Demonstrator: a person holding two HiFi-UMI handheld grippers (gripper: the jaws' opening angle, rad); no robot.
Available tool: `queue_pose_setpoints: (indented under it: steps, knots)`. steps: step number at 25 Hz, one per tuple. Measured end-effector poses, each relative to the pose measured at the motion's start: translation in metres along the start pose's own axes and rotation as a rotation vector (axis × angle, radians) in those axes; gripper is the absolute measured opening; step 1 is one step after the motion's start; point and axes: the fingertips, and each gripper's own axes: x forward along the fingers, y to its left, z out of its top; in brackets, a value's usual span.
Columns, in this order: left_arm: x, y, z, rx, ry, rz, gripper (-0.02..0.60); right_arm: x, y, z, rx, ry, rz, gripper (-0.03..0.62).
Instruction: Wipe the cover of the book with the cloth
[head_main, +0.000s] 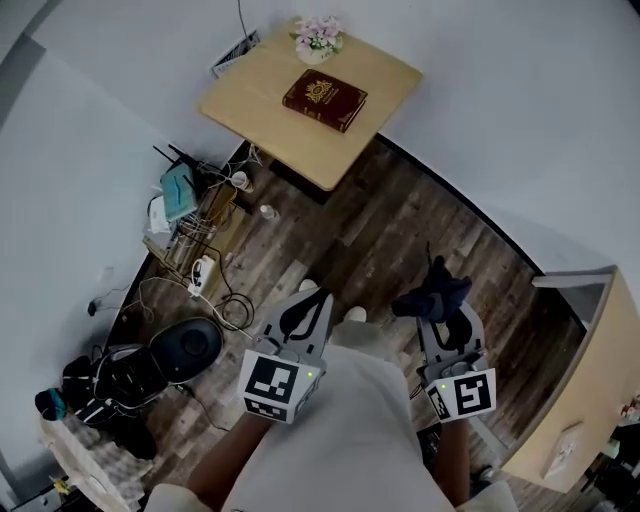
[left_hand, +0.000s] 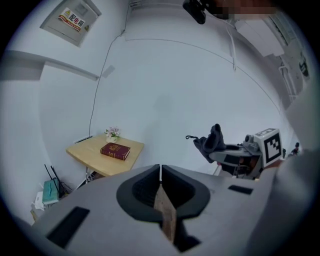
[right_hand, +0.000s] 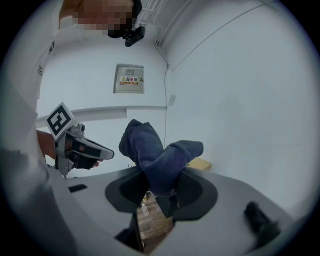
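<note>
Item 1, book (head_main: 324, 100): dark red with a gold emblem, lying flat and cover up on a small wooden table (head_main: 262, 95) in the room's corner. In the head view its long axis is running from upper left to lower right, with the spine edge facing the floor side. It is lying well apart from both grippers.

Item 2, pot of pink flowers (head_main: 317, 38): standing at the table's far corner, near the book but not touching it.

Item 3, wire rack (head_main: 195, 235): standing by the wall among cables and carrying a teal item (head_main: 178, 188); its other contents are too small to tell.

Item 4, cloth (right_hand: 155, 160): dark blue and bunched, sticking up from the right gripper (right_hand: 160, 192), whose jaws are clamping its lower end.

Item 5, left gripper (left_hand: 160, 172): jaws pressing together with nothing between them, pointing toward the table.

Both grippers are hanging over the dark wooden floor (head_main: 400, 230), side by side.
</note>
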Motion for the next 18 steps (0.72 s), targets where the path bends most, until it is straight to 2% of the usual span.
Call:
queue_pose_setpoints:
  steps: [4, 9, 14, 18]
  knots:
    - [-0.005, 0.009, 0.006, -0.020, -0.034, 0.030, 0.022, 0.006, 0.003, 0.010, -0.014, -0.022, 0.015, 0.149]
    - [0.013, 0.026, 0.009, -0.060, -0.031, 0.046, 0.021, 0.031, -0.001, 0.013, -0.019, -0.003, 0.053, 0.149]
    - [0.061, 0.057, 0.025, -0.083, -0.009, 0.032, 0.022, 0.080, -0.027, 0.021, -0.019, 0.022, 0.053, 0.149]
    - [0.119, 0.098, 0.050, -0.108, 0.006, 0.018, 0.021, 0.140, -0.060, 0.037, -0.064, 0.060, 0.051, 0.149]
